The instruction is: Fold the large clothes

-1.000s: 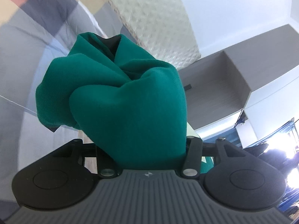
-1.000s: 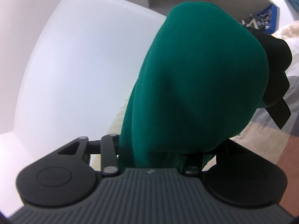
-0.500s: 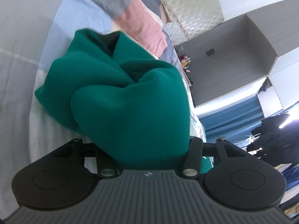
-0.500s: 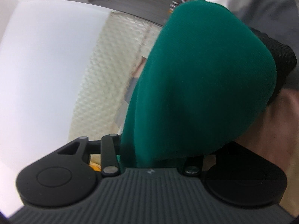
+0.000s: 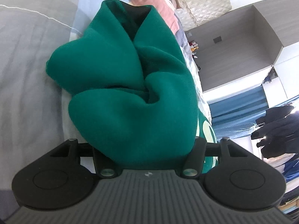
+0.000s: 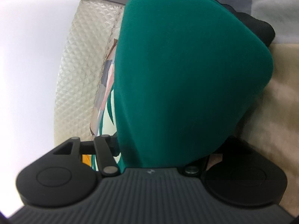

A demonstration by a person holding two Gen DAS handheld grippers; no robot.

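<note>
Garment: green garment (image 5: pixel 130 93), heavy knit, bunched in thick folds. It fills the middle of both wrist views and bulges forward over each pair of tongs.
Garment position: over the bed (image 5: pixel 28 65), close to the grey and pale-blue bedding; a pale printed patch shows at its lower right edge in the left view.
Left tongs (image 5: pixel 147 149): jaws opening, with the green cloth packed between the two arms. Fingertips are buried under the fabric, so I cannot tell whether the pads still press on it.
Right tongs (image 6: pixel 157 149): jaws opening, cloth between them here too. A black trim piece (image 6: pixel 259 28) of the garment shows at the upper right of the bundle. Fingertips hidden; grip cannot be told.
Surroundings, left view: quilted headboard (image 5: pixel 201 0) at top, grey wall cabinet (image 5: pixel 243 46) to the right, blue curtain (image 5: pixel 237 112) below it.
Surroundings, right view: same quilted headboard (image 6: pixel 80 74) left of the bundle, beige bedding (image 6: pixel 276 102) to its right.
</note>
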